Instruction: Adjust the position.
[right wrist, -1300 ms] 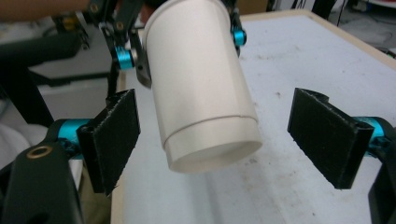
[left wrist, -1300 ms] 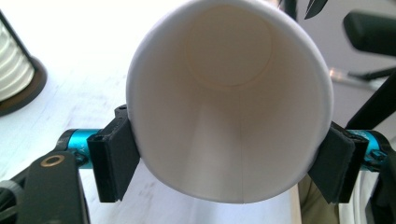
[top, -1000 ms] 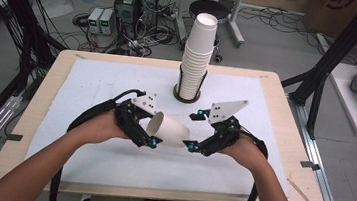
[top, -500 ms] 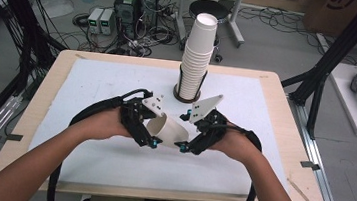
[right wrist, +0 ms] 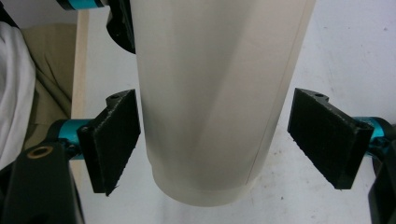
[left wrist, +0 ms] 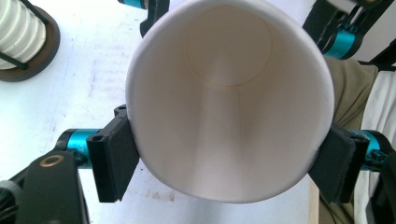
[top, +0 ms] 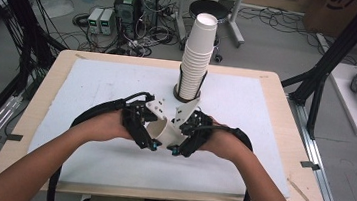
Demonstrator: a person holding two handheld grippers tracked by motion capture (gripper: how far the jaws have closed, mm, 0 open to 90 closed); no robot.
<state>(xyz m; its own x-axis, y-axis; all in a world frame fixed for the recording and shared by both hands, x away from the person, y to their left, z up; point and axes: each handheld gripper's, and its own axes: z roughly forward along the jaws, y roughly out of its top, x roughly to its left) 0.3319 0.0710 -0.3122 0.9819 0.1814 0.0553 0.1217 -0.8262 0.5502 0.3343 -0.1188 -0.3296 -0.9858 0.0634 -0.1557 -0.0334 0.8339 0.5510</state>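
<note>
High view first: closer together now than a second ago, with the right gripper (top: 178,143) brought in from well off to the side until almost touching the left gripper (top: 149,138). Between them, lying on its side and lifted off the surface (top: 92,86), a single paper cup (top: 165,131), a short way in front of the stack of cups (top: 197,52) on the person's side. Looks like a handover in progress, or a two-handed hold being set up; likely next, a closing of the right jaws before any release by the left.

Left gripper view: looking straight into the mouth of the cup, jaws clamped on its wall just behind the rim, one pad pressed on each side, rim slightly squashed out of round. Off at the top left corner, the foot of the stack in its wire holder (left wrist: 28,51). Nothing to be read here about the grip at the far end.

Right gripper view: looking along the outside of the cup toward its closed bottom, jaws spread wide on either side of it. Near pad just beside the wall, perhaps brushing it; other pad clearly apart, with white surface visible in the gap. No squeeze yet, then, so all the weight carried by the left for now.
</note>
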